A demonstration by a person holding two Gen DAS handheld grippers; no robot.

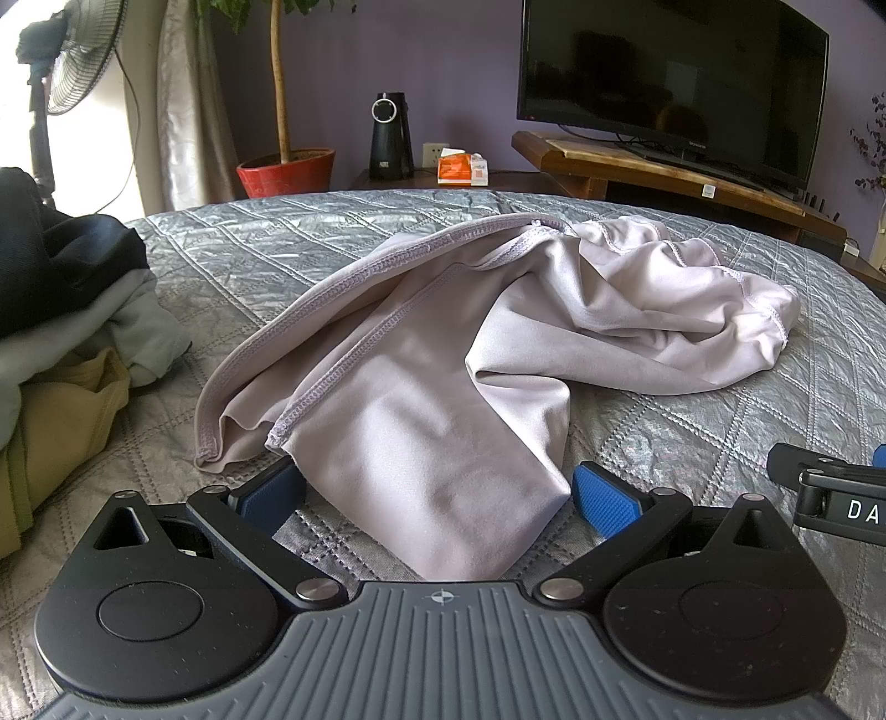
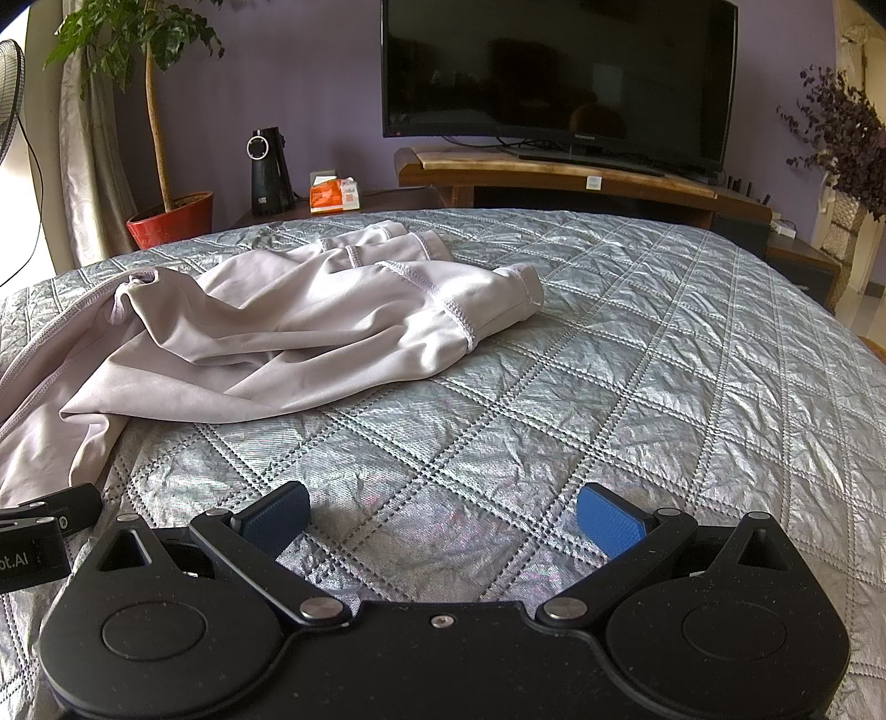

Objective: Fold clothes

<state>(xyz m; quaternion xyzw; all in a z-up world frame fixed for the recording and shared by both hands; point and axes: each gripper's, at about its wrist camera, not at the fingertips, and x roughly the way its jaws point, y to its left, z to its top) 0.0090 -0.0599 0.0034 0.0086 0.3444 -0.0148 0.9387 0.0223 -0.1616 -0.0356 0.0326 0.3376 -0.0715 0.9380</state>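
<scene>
We see a pale lilac garment [image 1: 432, 354] lying crumpled on the bed [image 1: 692, 421], whose silver-grey quilted cover is stitched in diamonds. From the left wrist view the garment's near end reaches right down between the two blue pads of the left gripper [image 1: 437, 495]. The fingers [image 1: 601, 498] stand spread wide, one on each side of the cloth, released and not pinching it. A stitched hem runs along the garment's left edge, and the far part bunches up in folds toward the foot of the bed.

From the right wrist view we find the right gripper [image 2: 443, 518] over bare quilt, its fingers [image 2: 606, 520] also spread apart and holding nothing. The garment [image 2: 288, 327] lies ahead and to the left of it, apart from the pads. A black piece of the left gripper shows at the left edge of this view, and a piece of the right gripper shows at the right edge of the left view, so the two sit close beside each other.

At the left of the bed we see a pile of other clothes [image 1: 61, 332], dark, grey and mustard. Beyond the bed stand a television [image 2: 559, 77] on a wooden stand, a potted plant [image 2: 166, 216] in a red pot, and a fan [image 1: 77, 50].
</scene>
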